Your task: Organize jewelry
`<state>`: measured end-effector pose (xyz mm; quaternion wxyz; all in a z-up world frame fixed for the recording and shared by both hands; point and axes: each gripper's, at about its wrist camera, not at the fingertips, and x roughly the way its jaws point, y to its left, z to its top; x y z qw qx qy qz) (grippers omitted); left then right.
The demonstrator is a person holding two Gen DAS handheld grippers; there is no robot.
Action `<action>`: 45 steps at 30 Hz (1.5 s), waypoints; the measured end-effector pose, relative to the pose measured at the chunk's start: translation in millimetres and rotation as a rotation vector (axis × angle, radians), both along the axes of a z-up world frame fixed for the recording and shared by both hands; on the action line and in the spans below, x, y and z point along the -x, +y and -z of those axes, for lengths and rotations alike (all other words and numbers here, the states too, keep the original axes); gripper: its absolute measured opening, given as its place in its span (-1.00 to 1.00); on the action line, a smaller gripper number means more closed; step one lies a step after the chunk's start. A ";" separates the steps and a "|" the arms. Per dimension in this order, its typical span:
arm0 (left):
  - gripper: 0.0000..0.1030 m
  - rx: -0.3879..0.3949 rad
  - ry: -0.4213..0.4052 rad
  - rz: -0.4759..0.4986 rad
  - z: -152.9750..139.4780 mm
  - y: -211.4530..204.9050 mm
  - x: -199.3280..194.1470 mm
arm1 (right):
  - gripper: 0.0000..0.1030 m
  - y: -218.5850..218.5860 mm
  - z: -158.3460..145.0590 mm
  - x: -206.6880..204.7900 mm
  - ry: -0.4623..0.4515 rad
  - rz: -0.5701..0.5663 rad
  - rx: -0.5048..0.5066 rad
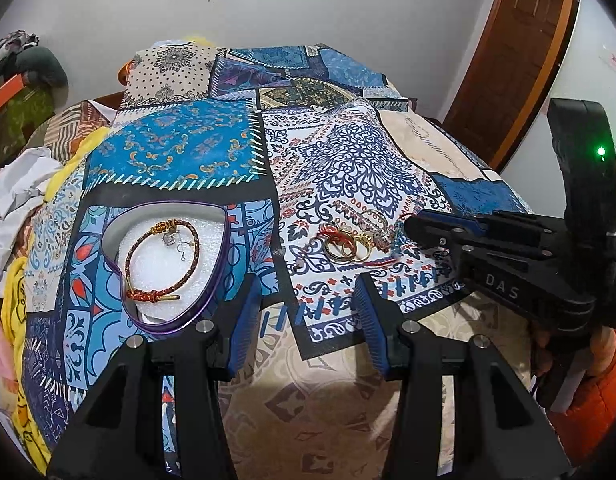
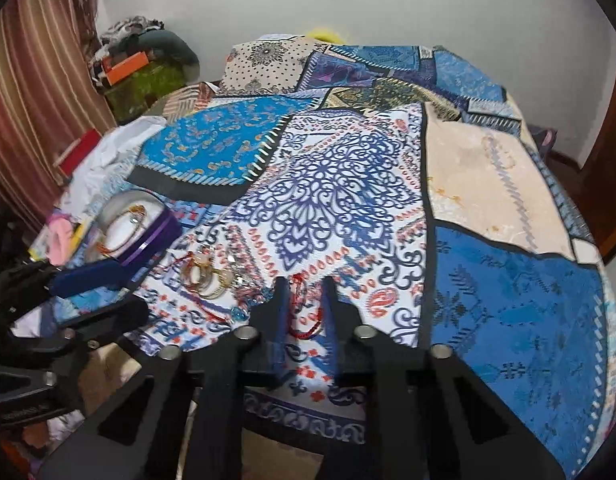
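A purple heart-shaped box [image 1: 164, 264] is sitting near the bed's front edge, cradling a braided red-gold bracelet [image 1: 160, 260] on white foam. Beside it, gold rings [image 1: 346, 244] are lying tangled with red cord [image 2: 306, 320]. The left gripper [image 1: 304, 316] is hanging wide open and empty; the right gripper [image 2: 306, 308], lettered "DAS", is straddling the cord with fingers narrowly parted.

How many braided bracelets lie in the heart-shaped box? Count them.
1: a braided bracelet looped on the white foam inside the heart-shaped box. A small silver piece lies inside its loop; more could be hidden.
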<state>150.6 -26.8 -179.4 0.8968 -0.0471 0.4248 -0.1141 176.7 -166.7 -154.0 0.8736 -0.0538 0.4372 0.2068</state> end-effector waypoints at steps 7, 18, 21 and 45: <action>-0.07 -0.011 -0.004 0.002 -2.5 -2.9 1.6 | -0.92 -11.7 -0.8 2.6 -0.022 0.021 0.008; -0.07 -0.010 -0.003 0.010 -2.0 -6.3 1.3 | -0.92 -43.1 -8.0 1.7 -0.034 0.114 0.002; -0.12 0.013 0.011 0.016 1.3 -6.8 -2.1 | -0.93 -50.9 -9.9 3.6 -0.043 0.137 -0.006; -0.40 0.021 0.024 0.045 10.7 -21.2 -34.8 | -0.18 -52.4 -8.5 -4.1 0.031 0.093 -0.089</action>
